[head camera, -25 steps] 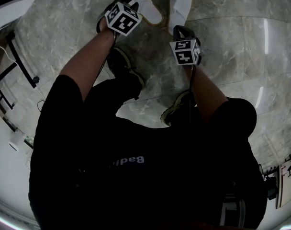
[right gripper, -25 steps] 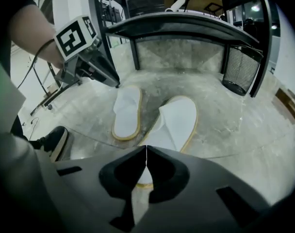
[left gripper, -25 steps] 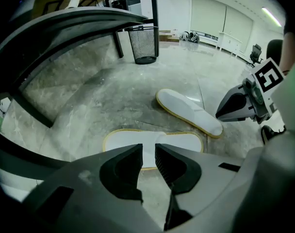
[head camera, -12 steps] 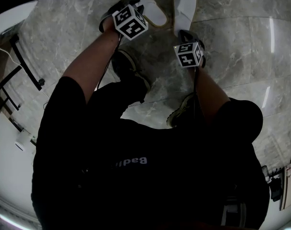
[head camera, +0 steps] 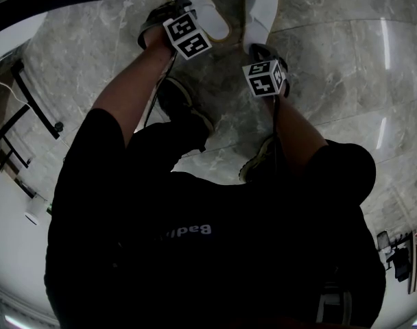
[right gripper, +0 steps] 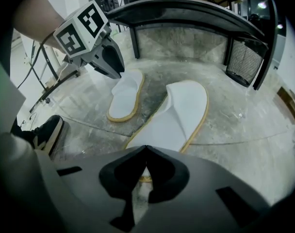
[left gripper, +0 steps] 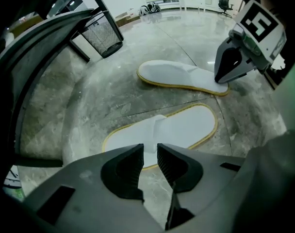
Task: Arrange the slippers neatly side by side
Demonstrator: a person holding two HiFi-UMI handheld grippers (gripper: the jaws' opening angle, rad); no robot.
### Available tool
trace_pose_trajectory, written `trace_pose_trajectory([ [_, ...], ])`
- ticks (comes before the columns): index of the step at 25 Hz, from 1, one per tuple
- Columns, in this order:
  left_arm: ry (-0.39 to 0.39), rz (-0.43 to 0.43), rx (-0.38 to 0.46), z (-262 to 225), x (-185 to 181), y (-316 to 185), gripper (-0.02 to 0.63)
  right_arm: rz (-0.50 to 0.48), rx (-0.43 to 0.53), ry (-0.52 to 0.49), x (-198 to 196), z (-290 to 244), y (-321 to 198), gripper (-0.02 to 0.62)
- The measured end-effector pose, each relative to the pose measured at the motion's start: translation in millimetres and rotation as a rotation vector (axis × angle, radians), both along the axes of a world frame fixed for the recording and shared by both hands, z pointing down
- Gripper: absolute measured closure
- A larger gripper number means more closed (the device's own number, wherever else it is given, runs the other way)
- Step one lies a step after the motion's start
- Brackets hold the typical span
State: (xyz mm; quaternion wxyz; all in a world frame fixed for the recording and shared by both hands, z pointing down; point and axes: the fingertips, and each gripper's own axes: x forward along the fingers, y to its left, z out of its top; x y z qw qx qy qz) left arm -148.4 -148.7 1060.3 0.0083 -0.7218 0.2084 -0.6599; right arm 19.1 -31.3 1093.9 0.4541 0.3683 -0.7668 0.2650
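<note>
The white, yellow-rimmed cloth left slipper [head camera: 198,5] and the matching right slipper [head camera: 260,9] lie near each other, not parallel, on the grey marble floor [head camera: 332,67]. The left gripper [left gripper: 150,148] hovers at the left slipper's near edge, its jaws slightly apart and empty. The right gripper [right gripper: 145,148] sits over the right slipper's near heel, jaw tips pressed together.

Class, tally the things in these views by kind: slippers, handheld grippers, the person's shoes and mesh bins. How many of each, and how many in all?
White slippers: 2
Grippers: 2
Dark shoes: 2
Mesh bin: 1
Total: 7
</note>
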Motion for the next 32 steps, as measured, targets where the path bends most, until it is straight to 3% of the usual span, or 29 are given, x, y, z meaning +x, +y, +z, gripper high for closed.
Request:
trace_pose_trajectory([
  [4, -0.014, 0.019, 0.013, 2, -3, -2, 0.581, -0.013, 0.011, 0.019, 1, -1, 0, 0.595],
  [12, 0.018, 0.068, 0.043, -14, 13, 5, 0.591, -0.019, 0.013, 0.021, 0, -7, -1, 0.595],
  [21, -0.013, 0.299, 0.102, -22, 51, 20, 0.591, -0.013, 0.005, 0.022, 4, -11, -2, 0.595],
  [28, -0.016, 0.361, 0.119, -19, 68, 22, 0.591, -0.007, 0.004, 0.021, 8, -15, -3, 0.595],
  [32, -0.044, 0.440, 0.138, -16, 75, 26, 0.591, -0.003, 0.001, 0.020, 11, -16, -3, 0.595],
])
